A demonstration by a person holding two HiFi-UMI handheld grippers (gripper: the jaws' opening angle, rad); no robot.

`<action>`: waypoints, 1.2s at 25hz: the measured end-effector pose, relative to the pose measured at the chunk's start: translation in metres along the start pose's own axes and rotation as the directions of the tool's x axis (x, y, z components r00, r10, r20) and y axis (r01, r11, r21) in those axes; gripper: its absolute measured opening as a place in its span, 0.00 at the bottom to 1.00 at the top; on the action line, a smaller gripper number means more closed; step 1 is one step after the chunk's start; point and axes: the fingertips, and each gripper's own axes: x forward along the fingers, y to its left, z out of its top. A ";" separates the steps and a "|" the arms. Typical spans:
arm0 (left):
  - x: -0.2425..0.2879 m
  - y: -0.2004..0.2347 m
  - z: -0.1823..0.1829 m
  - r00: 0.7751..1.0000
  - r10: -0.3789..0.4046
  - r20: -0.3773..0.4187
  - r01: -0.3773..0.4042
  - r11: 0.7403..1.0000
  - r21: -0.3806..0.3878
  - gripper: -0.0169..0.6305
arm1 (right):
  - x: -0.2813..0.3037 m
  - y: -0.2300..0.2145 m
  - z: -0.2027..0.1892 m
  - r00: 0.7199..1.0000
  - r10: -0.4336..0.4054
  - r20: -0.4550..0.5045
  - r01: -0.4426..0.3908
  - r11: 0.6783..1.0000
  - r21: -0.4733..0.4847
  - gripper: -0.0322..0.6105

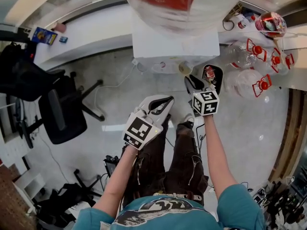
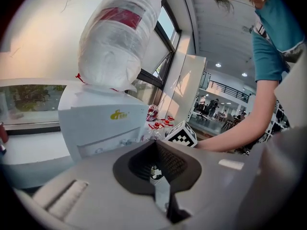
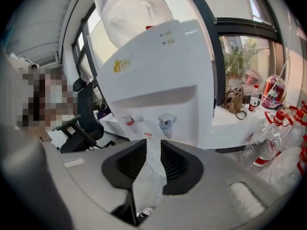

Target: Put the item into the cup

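No item shows plainly. The nearest candidate is a small dark-and-light speck (image 2: 154, 171) in the slit behind the left gripper's (image 2: 156, 145) pads, too small to name. That gripper is clenched, its tips meeting, and I cannot tell whether it pinches anything.

The pale round thing (image 1: 184, 68) at the foot of the dispenser (image 1: 168, 47) is probably the cup, though it is too small to be sure. It sits just ahead of the right gripper (image 1: 205, 78). That gripper is released, its jaws a little apart with nothing gripped between them. Through the gap only the dispenser's white front shows, below the 2 taps (image 3: 165, 120).

Both grippers are held up in front of the dispenser, the left one lower and nearer the person.

Risks, as I judge them:
- A light cup could tip or slide off its ledge if the right gripper's broad jaws nudge it on closing in.
- If the left gripper does hold something small, a shallow tip-pinch could let it slip out short of the cup.
- The cup's mouth looks narrow against the jaws, so a release from high or off-centre would miss.
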 end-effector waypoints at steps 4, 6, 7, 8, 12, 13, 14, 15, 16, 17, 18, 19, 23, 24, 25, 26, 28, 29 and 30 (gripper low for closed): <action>-0.005 -0.001 0.008 1.000 -0.006 -0.012 0.006 1.000 0.030 0.05 | -0.029 0.020 0.021 0.998 0.025 0.056 -0.025 1.000 0.000 0.19; -0.008 -0.001 0.013 1.000 -0.007 -0.017 0.008 0.999 0.044 0.05 | -0.044 0.031 0.034 0.995 0.039 0.089 -0.041 0.999 0.011 0.19; -0.010 -0.001 0.015 1.000 -0.008 -0.019 0.009 0.999 0.050 0.05 | -0.051 0.036 0.040 0.993 0.046 0.106 -0.049 0.999 0.017 0.19; -0.012 -0.002 0.017 1.000 -0.009 -0.020 0.010 0.998 0.056 0.05 | -0.058 0.042 0.047 0.991 0.053 0.123 -0.057 0.998 0.023 0.19; -0.020 -0.007 0.028 1.000 -0.017 -0.017 0.019 0.997 0.074 0.05 | -0.086 0.064 0.070 0.981 0.079 0.178 -0.087 0.996 0.038 0.18; -0.023 -0.009 0.031 1.000 -0.021 -0.014 0.022 0.997 0.079 0.05 | -0.093 0.069 0.076 0.978 0.084 0.190 -0.093 0.995 0.041 0.18; -0.025 -0.011 0.034 1.000 -0.026 -0.012 0.027 0.996 0.084 0.05 | -0.099 0.074 0.082 0.976 0.089 0.200 -0.100 0.994 0.045 0.17; -0.027 -0.013 0.037 0.999 -0.031 -0.010 0.031 0.995 0.090 0.05 | -0.105 0.079 0.087 0.973 0.094 0.211 -0.106 0.993 0.048 0.17; -0.030 -0.015 0.039 0.999 -0.036 -0.008 0.036 0.995 0.095 0.05 | -0.111 0.084 0.093 0.970 0.099 0.221 -0.113 0.992 0.050 0.17; -0.032 -0.017 0.042 0.999 -0.041 -0.006 0.042 0.994 0.097 0.05 | -0.116 0.089 0.098 0.968 0.103 0.229 -0.117 0.992 0.050 0.17; -0.034 -0.019 0.044 0.999 -0.048 -0.004 0.048 0.994 0.098 0.05 | -0.122 0.093 0.103 0.966 0.106 0.237 -0.121 0.991 0.049 0.17; -0.036 -0.021 0.046 0.998 -0.055 -0.002 0.055 0.994 0.096 0.05 | -0.127 0.097 0.107 0.964 0.108 0.243 -0.123 0.991 0.047 0.17; -0.043 -0.026 0.046 0.996 -0.086 -0.006 0.086 0.992 0.093 0.05 | -0.144 0.112 0.118 0.958 0.118 0.260 -0.139 0.989 0.060 0.16; -0.043 -0.027 0.045 0.996 -0.090 -0.011 0.091 0.991 0.095 0.05 | -0.148 0.114 0.120 0.957 0.120 0.265 -0.142 0.988 0.067 0.16; -0.043 -0.027 0.044 0.996 -0.093 -0.015 0.094 0.991 0.096 0.05 | -0.152 0.115 0.121 0.956 0.120 0.269 -0.144 0.987 0.073 0.16; -0.043 -0.027 0.043 0.995 -0.094 -0.020 0.096 0.991 0.095 0.05 | -0.156 0.117 0.121 0.955 0.119 0.271 -0.145 0.986 0.079 0.16; -0.042 -0.027 0.041 0.995 -0.093 -0.025 0.095 0.992 0.086 0.05 | -0.163 0.120 0.119 0.957 0.115 0.268 -0.142 0.986 0.084 0.14; -0.042 -0.026 0.041 0.996 -0.090 -0.024 0.091 0.992 0.082 0.05 | -0.166 0.122 0.118 0.958 0.114 0.263 -0.140 0.987 0.080 0.14; -0.041 -0.024 0.042 0.996 -0.086 -0.021 0.087 0.993 0.079 0.05 | -0.169 0.124 0.117 0.960 0.114 0.257 -0.137 0.988 0.071 0.14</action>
